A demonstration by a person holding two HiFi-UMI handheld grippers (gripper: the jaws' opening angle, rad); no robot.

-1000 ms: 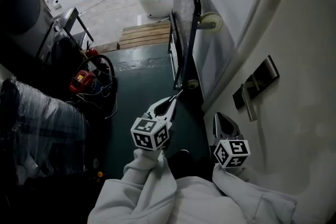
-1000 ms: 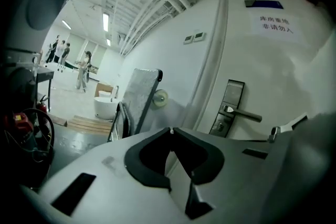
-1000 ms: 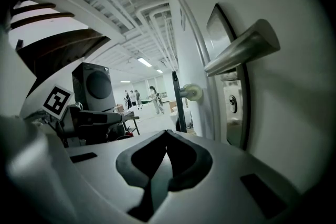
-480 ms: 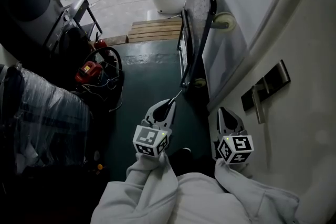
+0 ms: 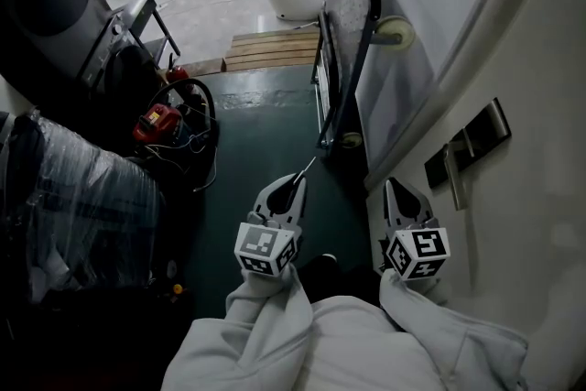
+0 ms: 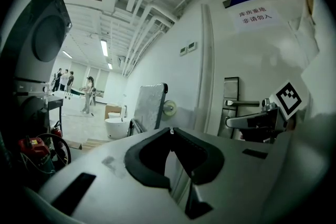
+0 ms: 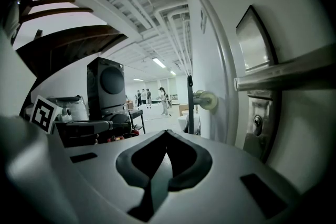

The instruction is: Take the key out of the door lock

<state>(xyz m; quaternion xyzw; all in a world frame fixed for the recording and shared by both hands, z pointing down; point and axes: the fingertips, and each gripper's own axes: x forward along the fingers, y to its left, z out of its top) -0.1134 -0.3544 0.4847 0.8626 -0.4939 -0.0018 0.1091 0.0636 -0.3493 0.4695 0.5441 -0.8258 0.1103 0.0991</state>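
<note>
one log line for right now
left claw: shut on thin piece, likely key | right claw: shut, empty | keyhole: no key showing | door handle: untouched

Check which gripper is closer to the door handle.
The right gripper, close beside the door by the lever handle. The left gripper, pinching what looks like the key, is out over the dark floor.
</note>
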